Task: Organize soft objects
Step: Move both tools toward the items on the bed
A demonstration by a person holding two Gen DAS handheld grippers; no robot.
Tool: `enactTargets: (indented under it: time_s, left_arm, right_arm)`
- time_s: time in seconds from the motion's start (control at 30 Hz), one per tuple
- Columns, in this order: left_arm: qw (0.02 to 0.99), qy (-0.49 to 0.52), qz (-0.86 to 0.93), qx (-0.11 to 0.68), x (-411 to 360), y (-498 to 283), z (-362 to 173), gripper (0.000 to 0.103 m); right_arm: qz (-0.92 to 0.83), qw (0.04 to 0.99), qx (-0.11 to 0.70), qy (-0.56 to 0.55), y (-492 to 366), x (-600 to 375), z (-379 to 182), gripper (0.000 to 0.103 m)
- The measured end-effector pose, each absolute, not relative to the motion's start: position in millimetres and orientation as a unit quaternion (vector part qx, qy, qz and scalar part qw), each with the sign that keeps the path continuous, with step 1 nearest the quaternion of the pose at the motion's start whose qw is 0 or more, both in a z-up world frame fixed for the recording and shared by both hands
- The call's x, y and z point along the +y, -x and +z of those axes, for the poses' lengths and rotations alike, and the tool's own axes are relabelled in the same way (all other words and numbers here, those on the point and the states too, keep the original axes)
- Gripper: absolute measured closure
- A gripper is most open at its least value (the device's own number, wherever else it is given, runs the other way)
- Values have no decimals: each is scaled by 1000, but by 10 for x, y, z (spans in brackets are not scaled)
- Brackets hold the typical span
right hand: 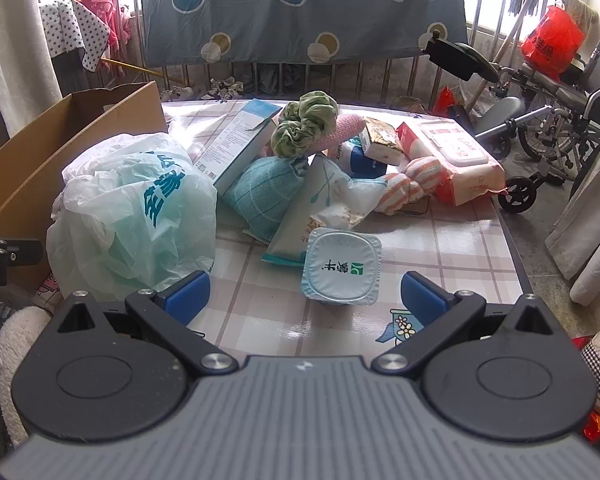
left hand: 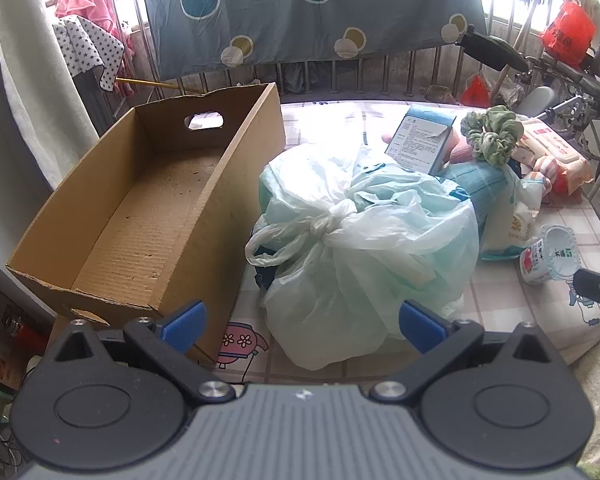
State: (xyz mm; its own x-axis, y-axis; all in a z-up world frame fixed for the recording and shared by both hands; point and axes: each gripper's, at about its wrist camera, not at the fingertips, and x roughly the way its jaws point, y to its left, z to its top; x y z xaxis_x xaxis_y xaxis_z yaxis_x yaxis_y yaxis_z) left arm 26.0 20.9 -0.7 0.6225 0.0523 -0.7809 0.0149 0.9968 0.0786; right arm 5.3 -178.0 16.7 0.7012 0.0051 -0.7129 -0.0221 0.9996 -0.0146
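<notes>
both grippers are wide open and hold nothing. the left gripper [left hand: 302, 322] faces the knotted plastic bag [left hand: 364, 248], just beside the empty cardboard box [left hand: 148, 216]. best to pinch at the knot, lift clear of the box wall, then lower in.

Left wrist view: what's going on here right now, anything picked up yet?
Nothing is picked up yet. The left gripper is open, facing the knotted plastic bag beside the empty cardboard box. The right gripper is open too, facing the sealed cup. The green scrunchie, blue knit pouch and wipes pack lie piled on the table.
</notes>
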Motion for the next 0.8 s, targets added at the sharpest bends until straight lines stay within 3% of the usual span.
enactTargets:
  time_s: [0.8]
  left_arm:
    - [893,-25,19,448,329,-338,-78,0]
  right_arm:
    - [22,918,395,24,-154,-1682,139,1]
